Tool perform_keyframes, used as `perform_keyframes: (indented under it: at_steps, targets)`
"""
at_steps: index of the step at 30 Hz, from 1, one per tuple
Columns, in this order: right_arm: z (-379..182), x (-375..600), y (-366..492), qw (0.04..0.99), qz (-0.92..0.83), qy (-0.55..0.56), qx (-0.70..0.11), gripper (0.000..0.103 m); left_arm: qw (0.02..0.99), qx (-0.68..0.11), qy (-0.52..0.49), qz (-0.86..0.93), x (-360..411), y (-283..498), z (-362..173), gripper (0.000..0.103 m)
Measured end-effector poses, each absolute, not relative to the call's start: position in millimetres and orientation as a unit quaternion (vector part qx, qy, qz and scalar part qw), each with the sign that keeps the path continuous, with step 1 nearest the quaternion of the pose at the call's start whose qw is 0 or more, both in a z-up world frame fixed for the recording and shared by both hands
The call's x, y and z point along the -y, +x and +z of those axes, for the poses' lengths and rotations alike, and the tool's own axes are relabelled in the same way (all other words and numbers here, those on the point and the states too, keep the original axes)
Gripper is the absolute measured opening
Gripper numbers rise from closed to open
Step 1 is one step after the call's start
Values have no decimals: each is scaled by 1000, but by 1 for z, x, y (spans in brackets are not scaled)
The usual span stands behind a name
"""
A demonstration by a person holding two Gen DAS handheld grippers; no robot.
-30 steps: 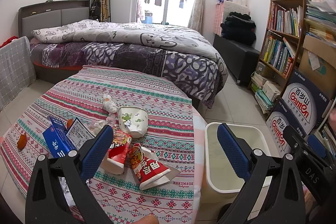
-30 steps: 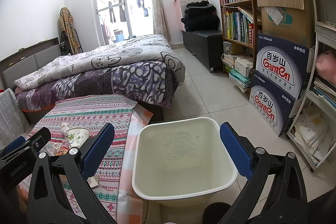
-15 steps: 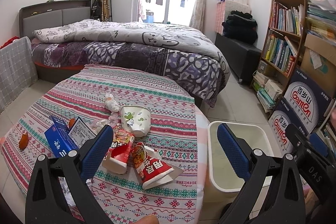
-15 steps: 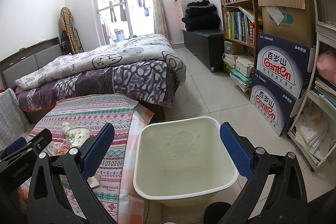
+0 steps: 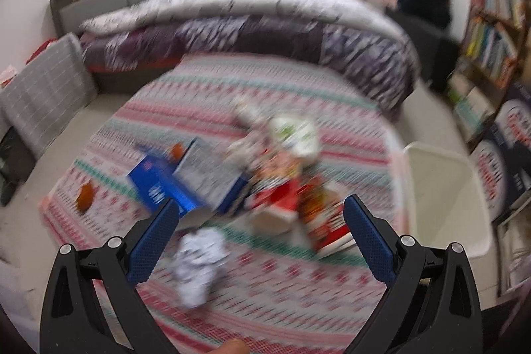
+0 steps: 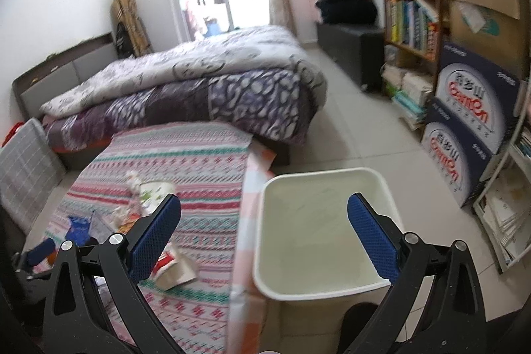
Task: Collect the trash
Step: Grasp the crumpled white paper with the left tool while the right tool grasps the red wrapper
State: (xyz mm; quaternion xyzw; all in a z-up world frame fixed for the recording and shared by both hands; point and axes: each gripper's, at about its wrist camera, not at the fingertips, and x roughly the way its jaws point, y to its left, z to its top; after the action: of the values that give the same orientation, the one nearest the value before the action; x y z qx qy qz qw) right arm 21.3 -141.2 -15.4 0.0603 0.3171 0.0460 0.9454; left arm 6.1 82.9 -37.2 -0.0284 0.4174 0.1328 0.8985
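Blue-padded fingers spread wide on the left gripper (image 5: pixel 259 229), nothing between them, hanging over the near edge of the striped tablecloth (image 5: pixel 298 294), and that is the claw to watch. Closest to it lies a crumpled white wrapper (image 5: pixel 199 261), just ahead and a touch toward its left finger, its long side running roughly away from the claw, so as I read it a short reach forward puts the pads either side of it. Beyond that, ahead and slightly toward the right finger, sits a red packet (image 5: pixel 327 221) with its long axis slanting from the pile down toward the bin, and beside it another red carton (image 5: pixel 278 198). A blue box (image 5: pixel 159 184) lies ahead to the left, an orange fruit (image 5: pixel 85 199) farther left still. Past the red cartons a white paper cup (image 5: pixel 293 135) lies tipped on its side. The picture is smeared, so the finer scraps cannot be told apart. Over on the other side, the right gripper (image 6: pixel 264 229) is also released and empty, poised above the white bin (image 6: pixel 327 184), which stands on the floor hard against the table's right edge. My call: every piece of trash is on the left hand's side, and the bin lies to its right.
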Motion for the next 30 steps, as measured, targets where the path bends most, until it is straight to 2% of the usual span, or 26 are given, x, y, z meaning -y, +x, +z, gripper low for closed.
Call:
perform_keyframes:
  at_steps: [5,10,13,19,21,23,24,25,26,30]
  targets:
    - [-11,117,34,931,90,22,-352,96,854,-503,-8,131,-110,12,-62,96]
    - [-14,97,56,898,140,20,-416,96,799,-591,-44,102,-136,17,-100,96]
    - [-29,79,84,854,184,0,-487,96,771,-628,-43,96,-147,20,-115,96]
    - [-81,46,109,798,240,-60,-549,96,742,-661,-69,81,-165,25,-144,93]
    - [-100,34,111,789,248,-77,-557,96,735,-670,-78,72,-165,24,-156,78]
    - [-109,25,111,782,250,-99,-563,96,738,-668,-64,66,-159,21,-161,74]
    - [-114,19,111,782,253,-110,-559,96,743,-664,-59,60,-155,20,-162,63]
    - [-115,15,109,782,256,-116,-557,96,748,-660,-56,50,-151,18,-161,56]
    - [-115,13,109,782,258,-119,-555,96,751,-656,-59,42,-150,15,-158,52]
    - [-121,4,110,777,263,-118,-560,96,775,-627,-83,20,-149,8,-126,51]
